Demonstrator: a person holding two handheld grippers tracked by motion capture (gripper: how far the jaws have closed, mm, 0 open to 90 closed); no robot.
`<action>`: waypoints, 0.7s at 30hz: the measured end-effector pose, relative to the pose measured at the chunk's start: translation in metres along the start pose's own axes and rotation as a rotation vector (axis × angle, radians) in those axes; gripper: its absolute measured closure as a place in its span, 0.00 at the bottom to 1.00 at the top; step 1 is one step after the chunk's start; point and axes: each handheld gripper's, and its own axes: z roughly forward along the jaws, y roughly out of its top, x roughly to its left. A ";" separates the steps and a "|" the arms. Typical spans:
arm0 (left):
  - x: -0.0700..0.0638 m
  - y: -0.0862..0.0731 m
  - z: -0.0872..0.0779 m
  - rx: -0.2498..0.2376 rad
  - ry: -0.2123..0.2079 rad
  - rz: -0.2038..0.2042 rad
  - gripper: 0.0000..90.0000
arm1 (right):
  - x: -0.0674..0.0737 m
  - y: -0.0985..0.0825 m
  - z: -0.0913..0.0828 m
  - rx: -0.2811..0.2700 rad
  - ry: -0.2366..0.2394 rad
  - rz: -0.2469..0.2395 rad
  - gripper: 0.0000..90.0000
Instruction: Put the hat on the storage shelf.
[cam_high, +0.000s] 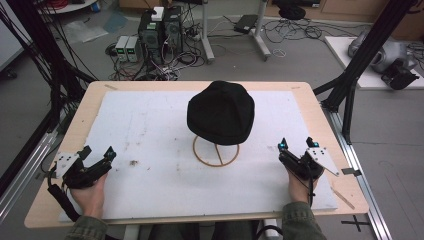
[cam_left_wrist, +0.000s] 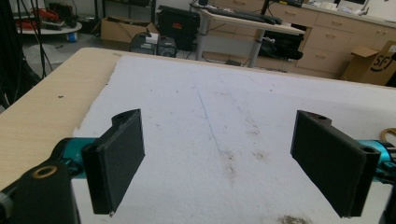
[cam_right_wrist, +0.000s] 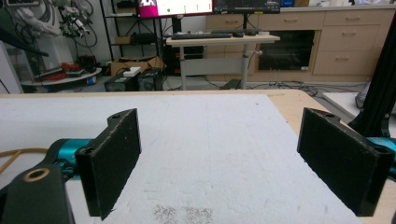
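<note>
High view: a black knitted hat (cam_high: 220, 112) sits on a thin wooden ring stand (cam_high: 216, 152) mid-worktop (cam_high: 150, 135), between the left tongs (cam_high: 96, 153) and right tongs (cam_high: 298, 144), well apart from both. A one-sided tug would likely tip the light stand.

Left gripper view: the left tongs (cam_left_wrist: 217, 161) gape wide, holding nothing.

Right gripper view: the right tongs (cam_right_wrist: 219, 161) likewise stand wide open, empty.
</note>
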 end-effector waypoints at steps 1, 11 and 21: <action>0.000 0.000 0.000 0.000 0.001 0.002 0.20 | 0.000 0.000 0.000 -0.006 0.003 0.004 0.14; -0.001 -0.001 0.002 -0.002 -0.006 0.007 0.20 | 0.006 0.001 -0.002 -0.024 0.015 -0.031 0.14; -0.003 -0.001 0.002 -0.001 -0.006 0.016 0.20 | 0.001 -0.004 -0.002 0.003 0.016 -0.004 0.14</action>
